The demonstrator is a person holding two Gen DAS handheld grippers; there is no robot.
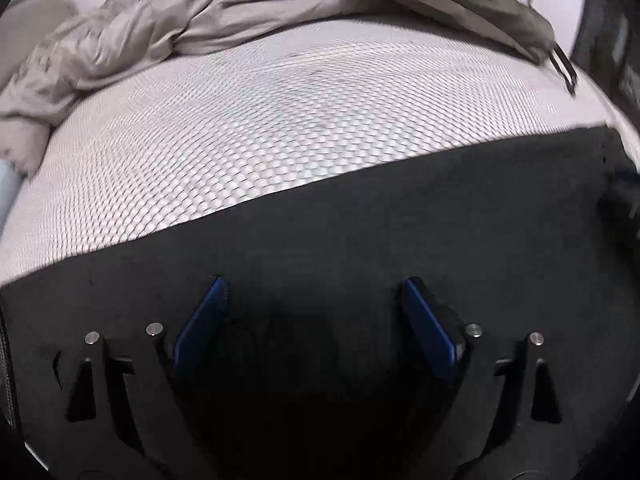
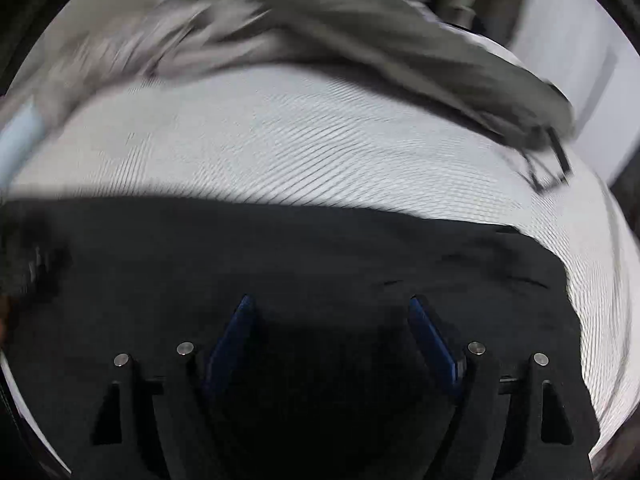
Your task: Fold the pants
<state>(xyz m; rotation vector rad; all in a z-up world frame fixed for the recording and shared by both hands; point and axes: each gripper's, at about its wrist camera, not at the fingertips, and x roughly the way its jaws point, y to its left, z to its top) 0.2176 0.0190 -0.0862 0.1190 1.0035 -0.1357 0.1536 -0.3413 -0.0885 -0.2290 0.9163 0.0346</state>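
White honeycomb-weave mattress [image 1: 248, 132] underneath, black pants [image 1: 360, 220] spread flat across its near part, likely smoothed out so edges line up for a fold; grey jacket [image 1: 208, 28] heaped at the far side, well apart, probably pushed aside to leave room. Left gripper [image 1: 316, 292] low over the pants, fingers spread wide, blue pads [image 1: 200, 328] bare, nothing held. Right gripper [image 2: 332, 308] likewise gaping and empty above the pants near their right end [image 2: 520, 280], seemingly poised to pinch an edge; contact with cloth impossible to tell.
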